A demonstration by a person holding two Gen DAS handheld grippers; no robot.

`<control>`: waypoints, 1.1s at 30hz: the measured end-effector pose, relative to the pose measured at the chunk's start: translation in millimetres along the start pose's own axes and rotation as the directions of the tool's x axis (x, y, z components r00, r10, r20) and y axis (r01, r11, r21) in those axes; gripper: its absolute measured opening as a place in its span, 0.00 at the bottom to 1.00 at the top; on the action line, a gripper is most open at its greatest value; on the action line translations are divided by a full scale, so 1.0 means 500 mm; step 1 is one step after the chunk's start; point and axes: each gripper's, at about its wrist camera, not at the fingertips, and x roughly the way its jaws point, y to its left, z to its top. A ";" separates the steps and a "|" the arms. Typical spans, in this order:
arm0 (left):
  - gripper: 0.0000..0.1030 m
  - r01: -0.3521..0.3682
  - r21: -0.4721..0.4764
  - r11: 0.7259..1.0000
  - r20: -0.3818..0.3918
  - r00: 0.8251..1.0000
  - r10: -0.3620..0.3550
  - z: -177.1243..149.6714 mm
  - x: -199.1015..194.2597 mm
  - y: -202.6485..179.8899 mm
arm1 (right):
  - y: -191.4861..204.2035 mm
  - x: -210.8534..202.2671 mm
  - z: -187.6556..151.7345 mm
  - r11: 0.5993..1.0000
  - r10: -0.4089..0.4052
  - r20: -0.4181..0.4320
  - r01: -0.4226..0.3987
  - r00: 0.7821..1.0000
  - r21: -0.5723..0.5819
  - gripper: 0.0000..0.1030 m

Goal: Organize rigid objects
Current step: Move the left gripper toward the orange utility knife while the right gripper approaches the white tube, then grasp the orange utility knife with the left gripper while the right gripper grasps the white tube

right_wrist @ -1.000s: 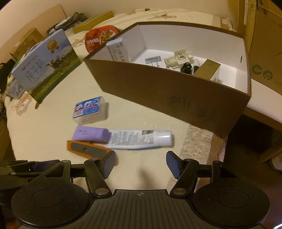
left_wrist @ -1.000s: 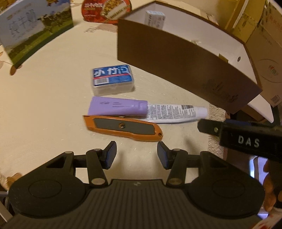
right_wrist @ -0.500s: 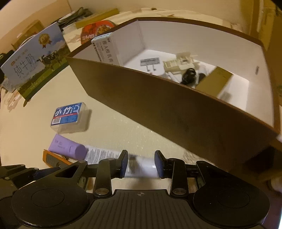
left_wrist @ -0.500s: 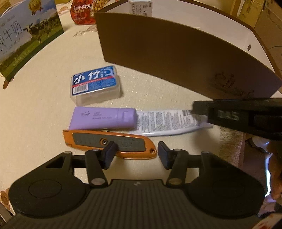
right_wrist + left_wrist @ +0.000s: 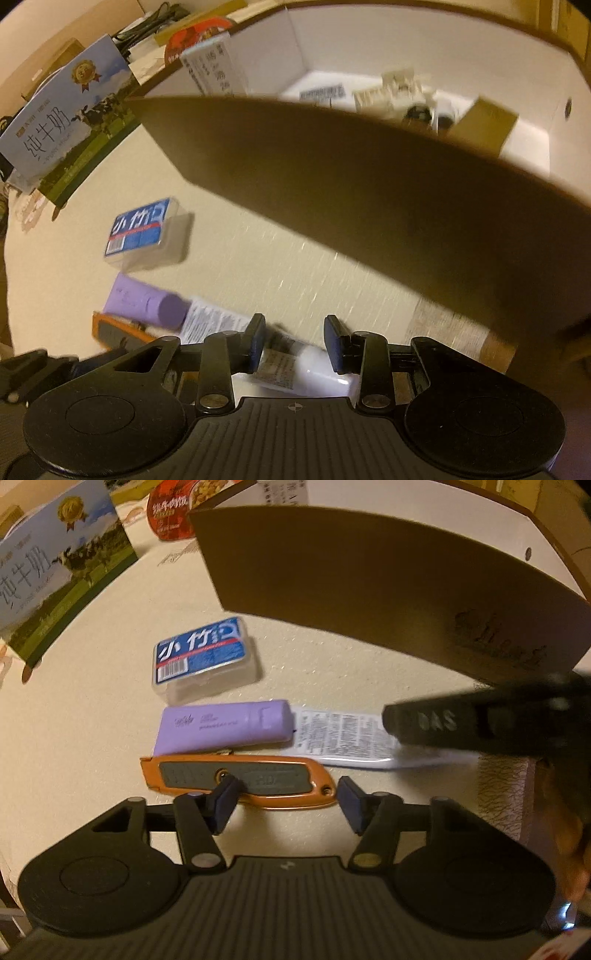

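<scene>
An orange utility knife (image 5: 236,779) lies on the cream table, right under my left gripper (image 5: 286,801). Its jaws are opening, with the knife's right half between the fingertips and no pad pressing on it. Behind the knife lies a white tube (image 5: 343,738) with a purple cap (image 5: 225,731). My right gripper (image 5: 295,345) has its pads against the tube's (image 5: 310,365) flat end. In the left wrist view the right gripper (image 5: 461,723) covers that end. A clear box with a blue label (image 5: 203,657) sits further back.
A large brown box (image 5: 369,583) with a white inside stands close behind the items and holds several small things (image 5: 406,96). A milk carton (image 5: 55,579) and a red bowl (image 5: 170,513) stand at the back left. The table edge (image 5: 506,790) runs at the right.
Both grippers came down closer to the table. The right jaws narrowed around the tube's end. The left jaws widened over the knife.
</scene>
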 end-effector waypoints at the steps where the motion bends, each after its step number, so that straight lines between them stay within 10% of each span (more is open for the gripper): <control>1: 0.59 0.009 -0.017 1.000 -0.009 1.000 -0.009 -0.001 0.000 0.009 | 0.002 -0.004 -0.007 1.000 0.000 -0.001 0.000 1.000 0.005 0.31; 20: 0.51 -0.139 -0.074 0.988 -0.101 0.986 0.131 -0.124 -0.038 0.217 | 0.101 -0.050 -0.136 0.997 0.074 -0.118 -0.075 0.990 -0.006 0.31; 33: 0.52 0.017 -0.097 0.995 -0.040 0.999 -0.021 -0.067 -0.034 0.207 | 0.142 -0.025 -0.151 0.988 0.001 -0.091 -0.015 0.996 -0.156 0.44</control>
